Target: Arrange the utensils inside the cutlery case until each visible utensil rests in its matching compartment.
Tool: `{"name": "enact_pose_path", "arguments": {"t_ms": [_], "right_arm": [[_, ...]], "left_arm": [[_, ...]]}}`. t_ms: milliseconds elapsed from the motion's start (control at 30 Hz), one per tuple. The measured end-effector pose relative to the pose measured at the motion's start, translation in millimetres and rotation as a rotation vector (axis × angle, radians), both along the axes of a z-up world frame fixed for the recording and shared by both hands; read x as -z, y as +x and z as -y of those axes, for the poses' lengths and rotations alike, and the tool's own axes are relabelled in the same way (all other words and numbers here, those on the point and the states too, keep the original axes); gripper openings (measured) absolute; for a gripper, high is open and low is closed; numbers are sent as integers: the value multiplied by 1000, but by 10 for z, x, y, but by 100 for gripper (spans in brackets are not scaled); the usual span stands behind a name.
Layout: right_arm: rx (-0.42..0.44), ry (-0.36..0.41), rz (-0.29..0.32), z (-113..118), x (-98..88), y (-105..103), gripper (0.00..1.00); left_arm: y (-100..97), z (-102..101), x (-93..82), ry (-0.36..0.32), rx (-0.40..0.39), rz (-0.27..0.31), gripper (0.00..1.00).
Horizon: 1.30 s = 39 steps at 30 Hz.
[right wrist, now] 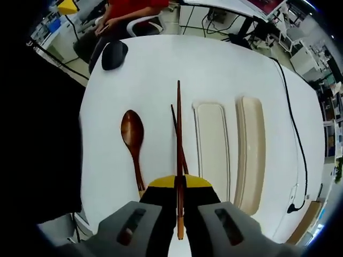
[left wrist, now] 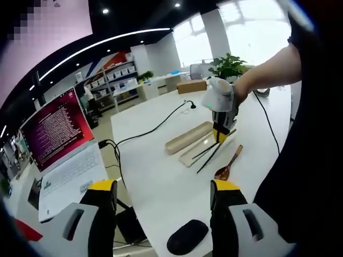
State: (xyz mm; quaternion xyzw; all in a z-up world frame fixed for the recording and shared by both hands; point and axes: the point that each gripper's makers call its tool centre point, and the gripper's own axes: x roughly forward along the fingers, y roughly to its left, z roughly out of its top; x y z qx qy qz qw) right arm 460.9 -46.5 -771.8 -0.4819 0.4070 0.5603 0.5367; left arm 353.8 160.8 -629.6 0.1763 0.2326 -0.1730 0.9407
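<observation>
The right gripper (right wrist: 179, 184) is clenched on one chopstick (right wrist: 179, 134), which runs straight ahead from its jaws above the white surface (right wrist: 155, 69). The second chopstick (right wrist: 178, 140) lies slanted just beneath the held one, and the spoon (right wrist: 133, 138) rests to the gripper's left. The cutlery case (right wrist: 213, 150) sits to the gripper's right, with its lid, probably, (right wrist: 251, 155) just beyond. To do this step well, carry the stick rightward, keep it parallel to the case's long side, lower it level, then release. The left gripper (left wrist: 163, 201) hangs released, well back from the case, with a dark mouse (left wrist: 187, 236) near its jaws.
</observation>
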Motion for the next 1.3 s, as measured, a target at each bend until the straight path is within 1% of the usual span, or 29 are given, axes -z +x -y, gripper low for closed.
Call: {"name": "enact_pose_path", "arguments": {"t_ms": [67, 200, 267, 567, 767, 1033, 1300], "right_arm": [[-8, 2, 14, -11, -9, 30, 0], [-7, 11, 15, -32, -6, 58, 0], [-10, 13, 14, -36, -2, 61, 0], [-23, -8, 10, 0, 42, 63, 0], [-34, -11, 11, -25, 38, 42, 0], [-28, -7, 19, -20, 3, 70, 0], [-33, -17, 51, 5, -106, 191, 0]], "left_arm": [[29, -2, -20, 16, 0, 3, 73], [50, 44, -92, 9, 5, 20, 73], [44, 44, -81, 18, 8, 18, 73], [-41, -45, 13, 8, -26, -2, 73], [-60, -50, 14, 0, -33, 2, 73], [-76, -27, 32, -1, -26, -4, 72], [-63, -22, 16, -1, -18, 4, 72]]}}
